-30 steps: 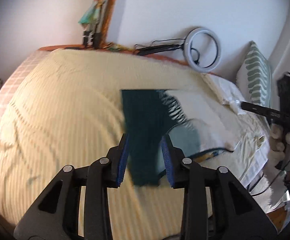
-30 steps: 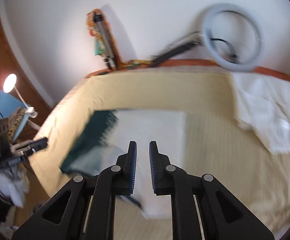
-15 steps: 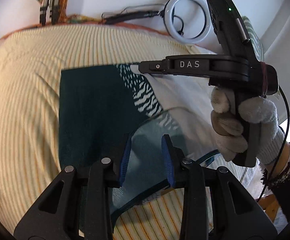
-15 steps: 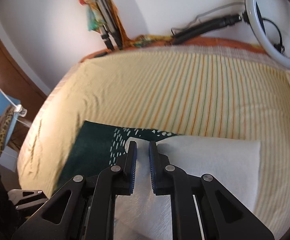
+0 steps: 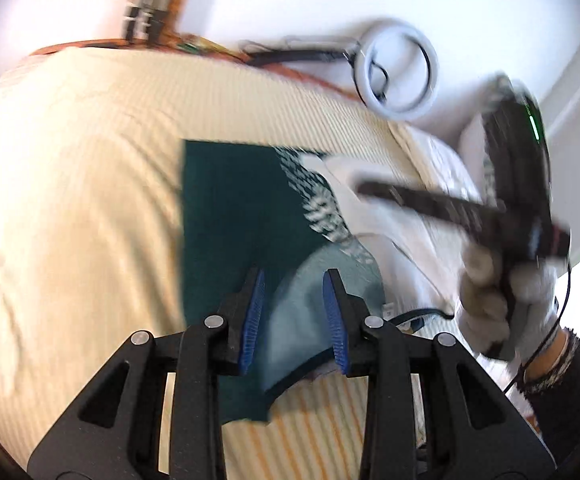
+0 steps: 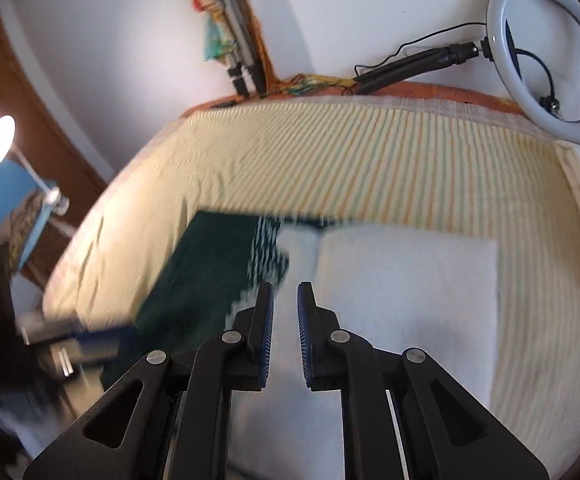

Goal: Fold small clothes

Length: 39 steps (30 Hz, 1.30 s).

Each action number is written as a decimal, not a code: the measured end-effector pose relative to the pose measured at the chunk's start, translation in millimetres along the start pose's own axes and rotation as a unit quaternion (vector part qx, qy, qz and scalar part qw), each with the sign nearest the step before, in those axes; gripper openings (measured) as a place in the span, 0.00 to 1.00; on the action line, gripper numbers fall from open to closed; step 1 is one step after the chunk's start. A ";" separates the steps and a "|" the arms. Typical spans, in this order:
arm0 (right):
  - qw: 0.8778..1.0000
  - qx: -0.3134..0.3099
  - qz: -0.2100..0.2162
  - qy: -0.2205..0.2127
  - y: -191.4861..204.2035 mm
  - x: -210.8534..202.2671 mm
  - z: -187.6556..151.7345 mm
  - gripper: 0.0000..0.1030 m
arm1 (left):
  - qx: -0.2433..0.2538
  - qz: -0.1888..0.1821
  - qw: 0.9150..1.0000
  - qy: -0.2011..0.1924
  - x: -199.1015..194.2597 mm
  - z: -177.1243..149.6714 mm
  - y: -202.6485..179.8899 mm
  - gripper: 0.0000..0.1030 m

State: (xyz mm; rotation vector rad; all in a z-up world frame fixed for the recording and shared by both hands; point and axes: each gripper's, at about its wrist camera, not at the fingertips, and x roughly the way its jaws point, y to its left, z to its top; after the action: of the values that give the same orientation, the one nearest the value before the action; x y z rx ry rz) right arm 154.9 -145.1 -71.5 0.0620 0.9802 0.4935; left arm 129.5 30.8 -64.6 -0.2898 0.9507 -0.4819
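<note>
We see the small garment point(image 5: 230, 216) lying flat on the bed point(image 5: 70, 200), a dark teal knit with a band of white dashes where the teal gives way to a white part point(image 6: 401, 280); its paler inside shows as a curved fold near the lower edge. In the right wrist view the white part looks soft and matte, a broad rectangle with a straight far edge. The bed cover under it is pale yellow cloth with fine orange and green stripes, lightly wrinkled toward the left. Our left gripper point(image 5: 293, 312) has black arms and ribbed blue pads; its jaws stand partly apart over the pale fold, and we cannot tell whether the pads press the cloth. Our right gripper point(image 6: 286, 320) has its jaws drawn narrow with a slim gap, above the seam of teal and white; nothing shows clamped between them. In the left view a gloved hand point(image 5: 505, 304) grips the right tool's black handle. Against the wall leans a white ring light point(image 6: 545, 52) on a black stand.
</note>
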 end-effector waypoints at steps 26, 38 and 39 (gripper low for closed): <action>0.980 0.189 0.062 0.017 -116.9 -90.4 -81.2 0.49 | -0.115 -0.025 0.993 0.024 24.8 79.8 93.6 0.42; 0.947 0.277 0.161 0.022 -160.9 -83.2 -111.0 0.49 | -0.157 -0.061 0.985 0.036 71.0 98.2 119.9 0.42; 0.945 0.280 0.169 0.023 -161.1 -81.8 -111.7 0.49 | -0.152 -0.065 0.986 0.037 74.1 99.3 117.5 0.42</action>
State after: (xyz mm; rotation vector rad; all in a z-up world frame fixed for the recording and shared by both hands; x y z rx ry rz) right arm 87.3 -341.9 -114.0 0.7435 1.1375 0.5166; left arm 279.4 96.2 -113.7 -0.6156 1.0823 -0.4684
